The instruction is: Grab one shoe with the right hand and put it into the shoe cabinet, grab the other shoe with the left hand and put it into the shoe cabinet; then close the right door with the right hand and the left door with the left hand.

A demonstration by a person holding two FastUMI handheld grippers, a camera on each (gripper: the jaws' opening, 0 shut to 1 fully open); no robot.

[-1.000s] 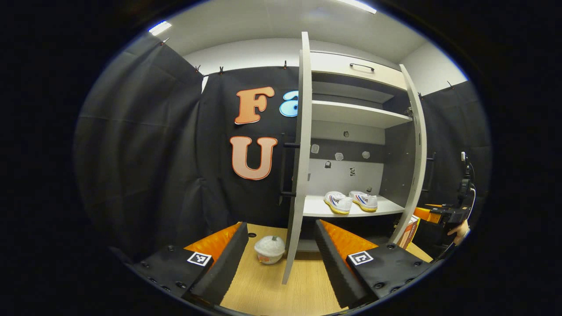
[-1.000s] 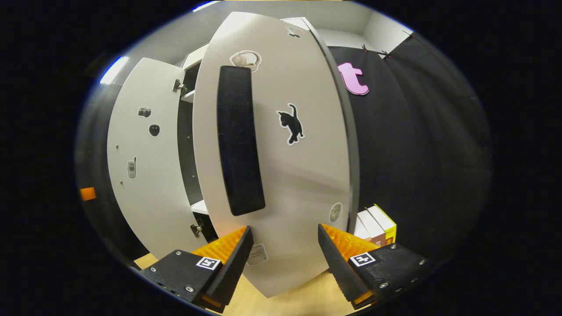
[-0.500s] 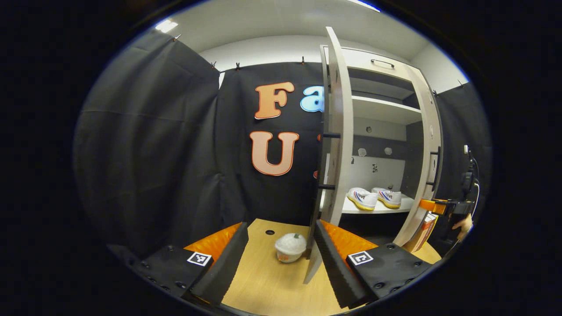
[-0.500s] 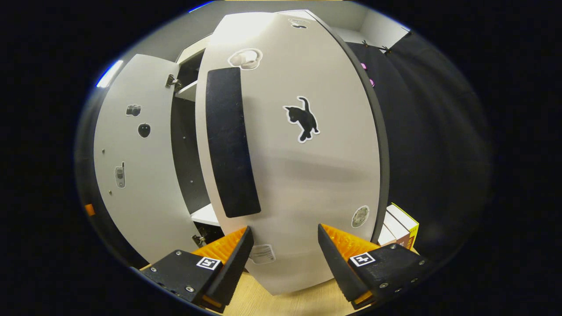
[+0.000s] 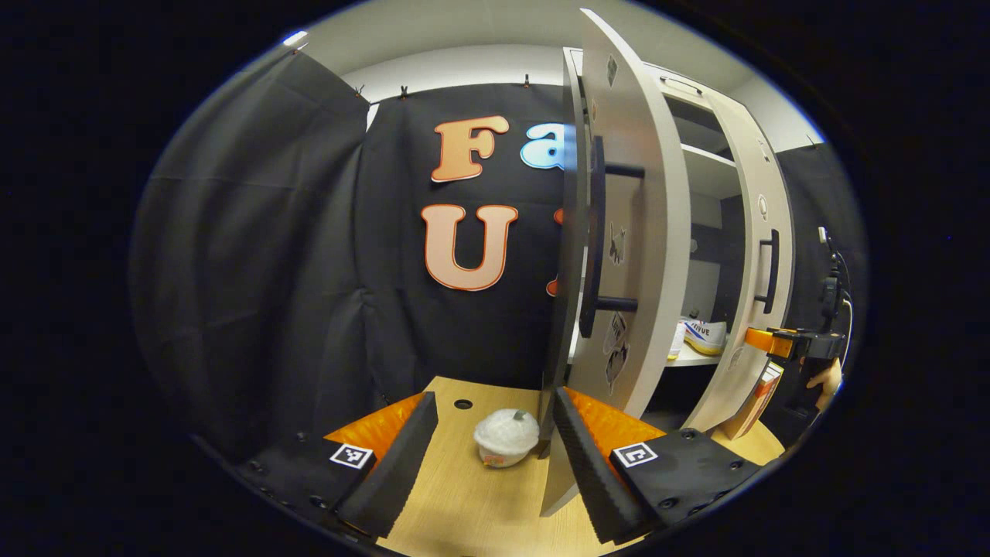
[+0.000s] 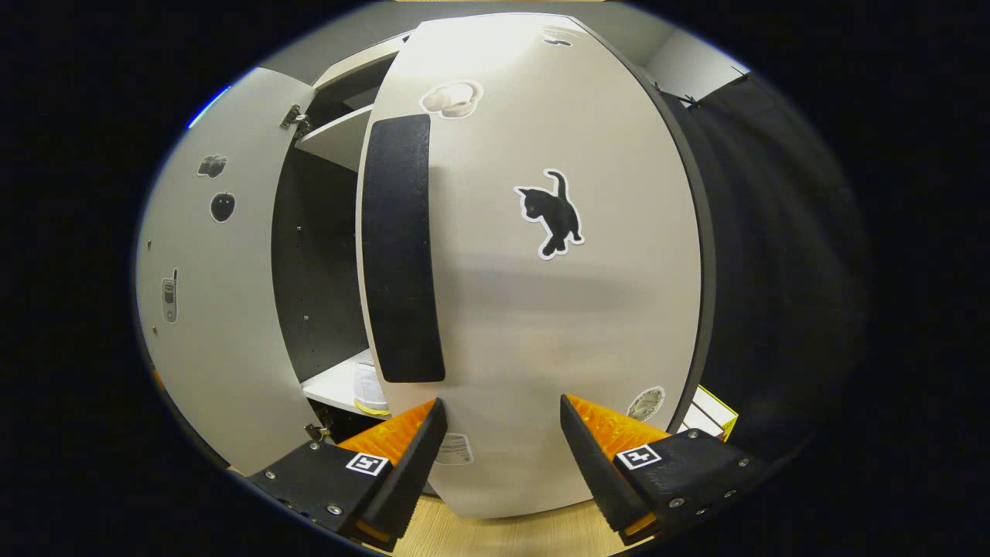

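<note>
Right door [image 6: 534,309] just before right gripper [image 6: 499,433]

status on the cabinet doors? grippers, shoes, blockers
Both grippers open: left gripper at the left door, right gripper at the right door. Both doors ajar. Shoe on the shelf. White pot beside the left door.

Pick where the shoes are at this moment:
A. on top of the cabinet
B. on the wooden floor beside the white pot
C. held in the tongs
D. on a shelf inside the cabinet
D: in the left gripper view a shoe rests on the cabinet's white shelf, seen between the two part-open doors; both tongs are open and hold nothing.
</note>
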